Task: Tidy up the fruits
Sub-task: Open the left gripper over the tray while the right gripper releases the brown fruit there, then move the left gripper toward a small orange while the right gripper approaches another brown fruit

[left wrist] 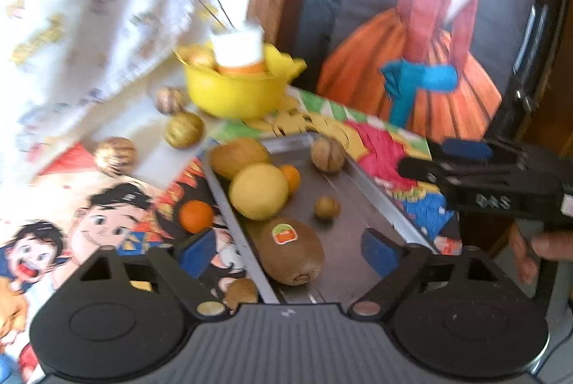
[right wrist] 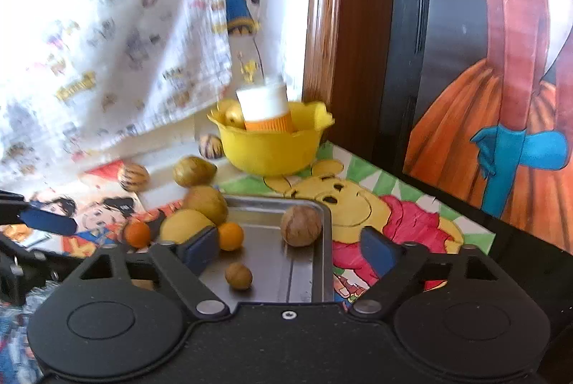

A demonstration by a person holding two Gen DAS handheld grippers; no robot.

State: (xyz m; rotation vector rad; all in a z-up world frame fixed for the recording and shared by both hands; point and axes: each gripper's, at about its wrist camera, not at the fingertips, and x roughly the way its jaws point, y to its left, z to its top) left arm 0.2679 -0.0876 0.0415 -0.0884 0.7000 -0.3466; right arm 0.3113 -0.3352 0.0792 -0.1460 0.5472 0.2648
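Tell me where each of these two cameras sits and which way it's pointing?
Left wrist view: sits on the left tool, angled down at the metal tray of fruit; its own open fingers show, also the right tool and a hand.
Right wrist view: sits on the right tool, angled down over the tray's far corner; its open fingers show, the left tool at the left edge.
Shared: tray, yellow bowl, large walnut.

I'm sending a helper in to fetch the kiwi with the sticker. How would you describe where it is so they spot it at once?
Start at the metal tray lying on the cartoon-printed table covering, in front of the yellow bowl. At the tray's near end, just below the big yellow round fruit, lies the kiwi. It is the only brown, fuzzy, oval fruit bearing a small red-and-green sticker.
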